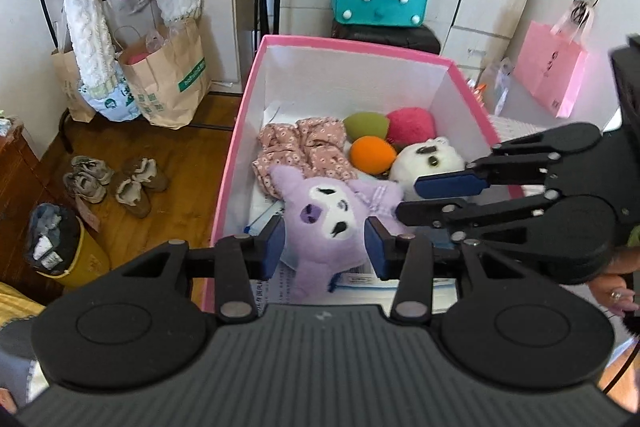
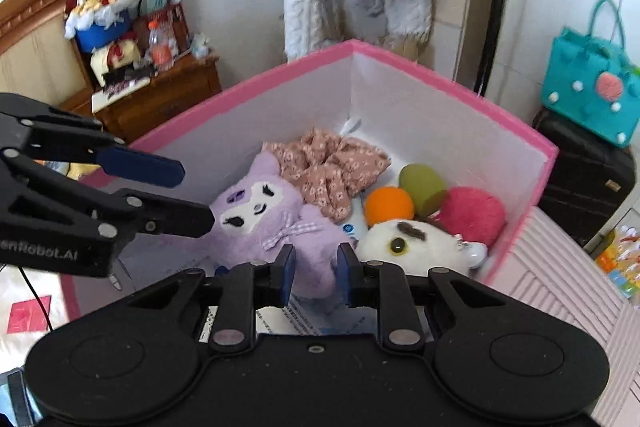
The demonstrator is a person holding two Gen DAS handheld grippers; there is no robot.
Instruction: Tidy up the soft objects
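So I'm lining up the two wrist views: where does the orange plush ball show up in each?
Left wrist view: orange plush ball sits right of centre, behind the purple plush toy.
Right wrist view: the ball lies right of centre, above the white plush toy.
Shared landmark: the pink box holding them.

Ahead of both jaws sits the pink box (image 1: 256, 75). On its floor lie papers (image 2: 320, 319), a purple plush (image 1: 332, 223), floral cloth (image 1: 304, 147) and three plush balls (image 1: 372, 155).
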